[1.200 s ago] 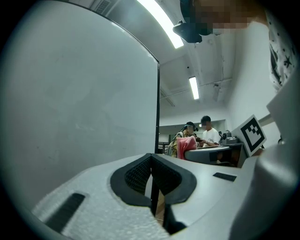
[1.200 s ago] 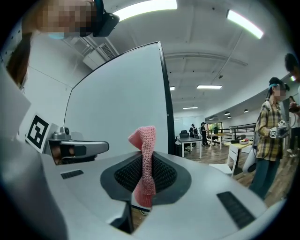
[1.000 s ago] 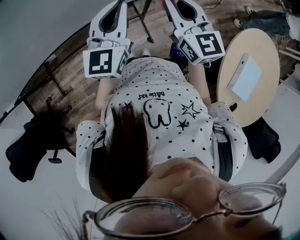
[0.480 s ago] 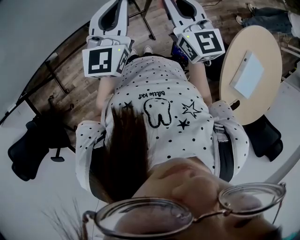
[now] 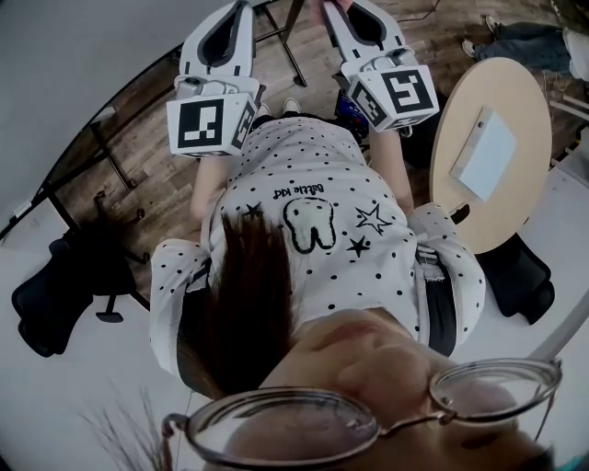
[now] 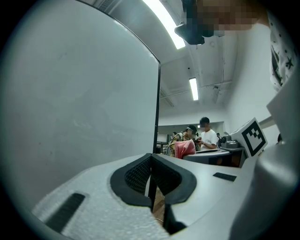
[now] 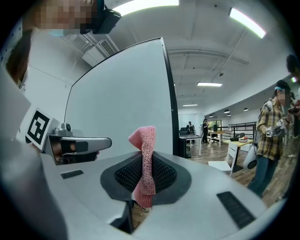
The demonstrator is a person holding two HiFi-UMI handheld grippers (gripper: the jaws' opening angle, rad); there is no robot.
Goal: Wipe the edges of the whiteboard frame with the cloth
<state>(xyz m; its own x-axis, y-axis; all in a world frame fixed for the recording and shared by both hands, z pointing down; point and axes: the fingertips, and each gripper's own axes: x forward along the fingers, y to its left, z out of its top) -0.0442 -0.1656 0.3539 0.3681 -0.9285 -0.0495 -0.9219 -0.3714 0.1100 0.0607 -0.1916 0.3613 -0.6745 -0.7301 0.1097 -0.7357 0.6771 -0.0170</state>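
Observation:
The whiteboard (image 6: pixel 79 93) fills the left of the left gripper view, and its black frame edge (image 6: pixel 157 108) runs upright just past the jaws. My left gripper (image 6: pixel 151 165) is shut with nothing between its pads. A pink knitted cloth (image 7: pixel 145 164) stands up between the jaws of my right gripper (image 7: pixel 143 180), which is shut on it, right of the whiteboard (image 7: pixel 126 93) and short of its black edge (image 7: pixel 169 103). In the head view both grippers, left (image 5: pixel 237 11) and right (image 5: pixel 336 11), point away side by side. The cloth (image 6: pixel 185 147) also shows beside the left gripper.
A round wooden table (image 5: pixel 515 193) with a white pad (image 5: pixel 486 152) stands at the right. A black office chair (image 5: pixel 64 285) sits at the lower left by the whiteboard's stand legs (image 5: pixel 101 156). People (image 7: pixel 272 136) and desks (image 6: pixel 211 152) are farther off.
Both grippers have shifted slightly upward and to the right in the head view. The right gripper still holds the cloth.

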